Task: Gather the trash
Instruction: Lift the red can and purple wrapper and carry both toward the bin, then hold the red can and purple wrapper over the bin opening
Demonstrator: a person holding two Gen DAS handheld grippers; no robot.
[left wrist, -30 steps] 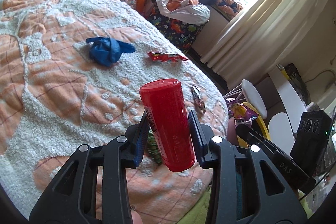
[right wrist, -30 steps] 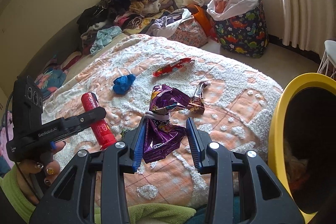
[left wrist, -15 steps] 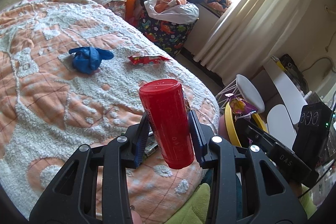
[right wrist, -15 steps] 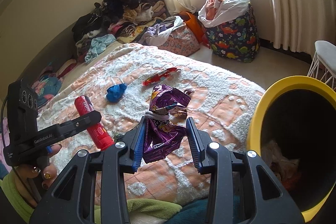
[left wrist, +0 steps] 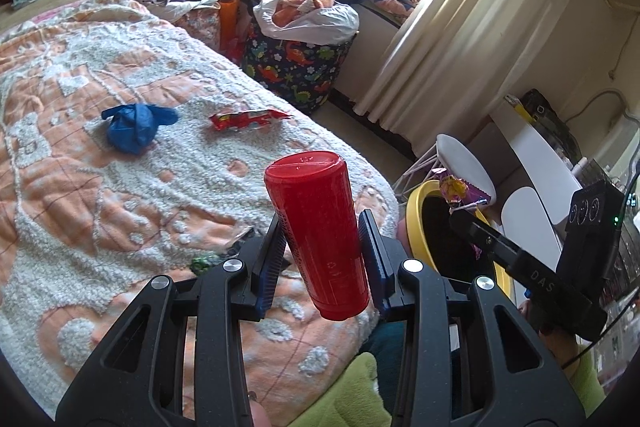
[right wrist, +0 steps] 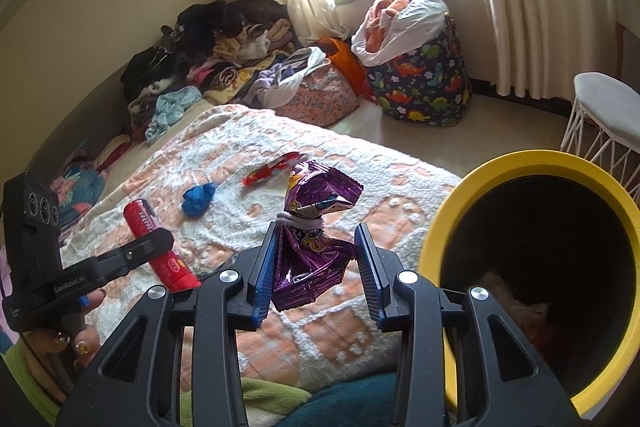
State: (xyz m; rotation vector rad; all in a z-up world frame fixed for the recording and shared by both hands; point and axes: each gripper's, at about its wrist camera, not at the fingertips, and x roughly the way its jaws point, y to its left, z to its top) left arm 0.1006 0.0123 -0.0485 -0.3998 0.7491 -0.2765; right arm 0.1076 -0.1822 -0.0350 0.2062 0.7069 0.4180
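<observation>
Both grippers have swung toward the yellow bin since a second ago, and its dark mouth now fills the right side of the right wrist view. The right gripper is clamped on a crumpled purple snack bag, held just beside the bin's rim and not yet over the opening. Over on the other side, the left gripper is squeezed tight on a red tube can, carried above the near corner of the bed, with the bin further off to its right.

So where does the job stand? Two pieces are in hand but neither is dropped yet. Something pale already lies at the bottom of the bin, so a little has probably gone in. Still out on the blanket: a red wrapper, a blue crumpled ball, and small green and dark scraps just beyond the left gripper's fingers. My read is roughly the middle of the task, with two drops due and several pickups left.
</observation>
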